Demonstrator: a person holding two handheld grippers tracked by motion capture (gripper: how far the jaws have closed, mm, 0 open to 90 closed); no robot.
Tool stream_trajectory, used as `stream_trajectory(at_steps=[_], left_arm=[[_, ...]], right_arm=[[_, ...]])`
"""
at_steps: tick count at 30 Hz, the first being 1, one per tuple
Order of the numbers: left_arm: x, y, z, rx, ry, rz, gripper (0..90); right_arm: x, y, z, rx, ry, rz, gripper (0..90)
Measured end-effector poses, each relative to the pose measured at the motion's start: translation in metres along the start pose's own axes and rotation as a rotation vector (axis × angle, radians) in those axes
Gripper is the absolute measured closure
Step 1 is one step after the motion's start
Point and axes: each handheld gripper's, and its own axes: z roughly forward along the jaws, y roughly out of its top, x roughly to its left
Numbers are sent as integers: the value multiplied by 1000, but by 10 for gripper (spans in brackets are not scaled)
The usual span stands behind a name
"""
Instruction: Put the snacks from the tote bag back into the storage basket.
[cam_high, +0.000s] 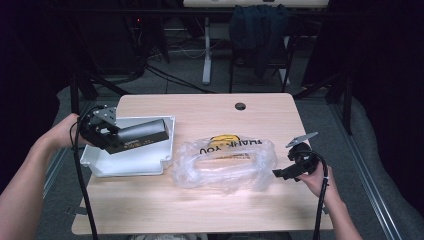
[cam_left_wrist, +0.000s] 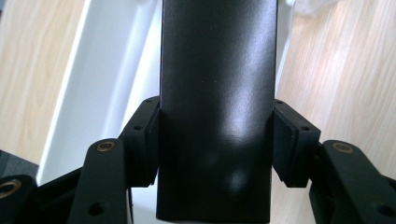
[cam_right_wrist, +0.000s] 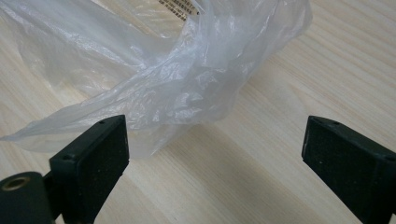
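My left gripper (cam_high: 102, 131) has its fingers (cam_left_wrist: 292, 144) clamped on a black box (cam_left_wrist: 215, 107), one pad on each long side. In the high view the box (cam_high: 142, 134) is off the surface, tilted, hanging over the white tray (cam_high: 127, 162) at the left end of the bench (cam_high: 200, 210). The end I'm gripping is toward the tray's left rim; the far end points at the tray's right wall. Left gripper view: box runs straight up between the pads, tray (cam_left_wrist: 84, 79) below it, wood grain on both sides.

My right gripper (cam_high: 295, 167) is wide open, gripping nothing. It sits at the right side of the bench, just beside the right end of the clear plastic bag (cam_high: 225, 162). Right gripper view: both fingers (cam_right_wrist: 93, 158) are spread well apart over bare wood, and the bag's crumpled edge (cam_right_wrist: 187, 93) lies close ahead of the left pad; can't tell if it touches.

The bag lies flat in the middle of the bench, just right of the tray, with "THANK YOU" print and a yellow mark showing near its far edge. A round cable hole (cam_high: 240, 106) sits near the bench's far edge.
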Motion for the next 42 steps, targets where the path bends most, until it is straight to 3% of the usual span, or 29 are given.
stream_trajectory(at_steps=[19,25,36,42], left_arm=[[4,-26,44,58,-12,-12,435],[5,-33,61,63,-40,-22,436],[4,-40,92,72,-63,16,434],[5,-42,103,69,-79,10,424]], right_arm=[[1,-1,-1,-2,-9,4,68],[1,-2,-1,1,-9,4,68],[1,-2,1,4,4,-2,68],[1,-2,1,5,-4,-4,68]])
